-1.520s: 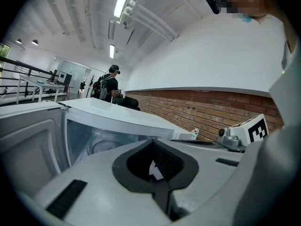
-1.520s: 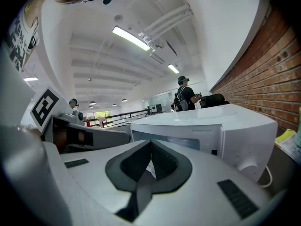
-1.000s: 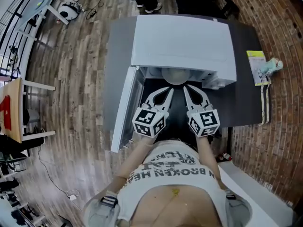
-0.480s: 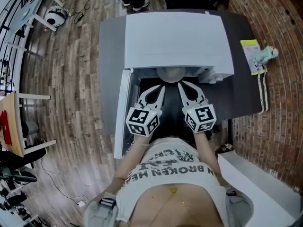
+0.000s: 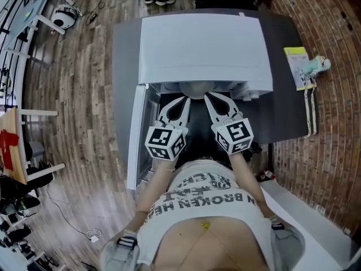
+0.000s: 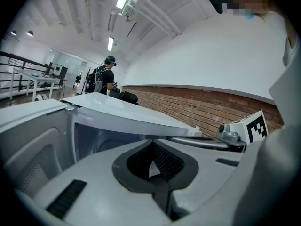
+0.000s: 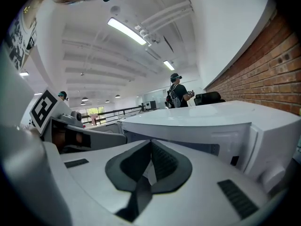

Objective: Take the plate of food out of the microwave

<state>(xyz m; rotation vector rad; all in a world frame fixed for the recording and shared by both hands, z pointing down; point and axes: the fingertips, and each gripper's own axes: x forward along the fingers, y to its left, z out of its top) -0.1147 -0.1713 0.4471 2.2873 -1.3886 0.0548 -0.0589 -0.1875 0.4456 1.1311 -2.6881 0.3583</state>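
Observation:
A white microwave [image 5: 203, 44] stands on a dark grey table [image 5: 287, 112], its door [image 5: 135, 134] swung open to the left. At the mouth of its cavity the pale round edge of the plate [image 5: 194, 89] just shows under the top. My left gripper [image 5: 181, 99] and right gripper [image 5: 207, 96] point side by side at that opening, tips close in front of the plate. Both are shut, jaws meeting at the tips [image 6: 152, 144] [image 7: 151, 141], and I see nothing clearly held. The food is hidden.
A yellow-green card [image 5: 296, 66] and a small pale toy [image 5: 316, 65] lie at the table's right end by the brick wall [image 5: 333, 123]. Wooden floor [image 5: 79, 95] runs along the left. A white counter [image 5: 304, 208] sits at lower right. People stand far behind.
Both grippers have come closer to the microwave's opening, the left one more. Less of the plate shows under the microwave's top than before.

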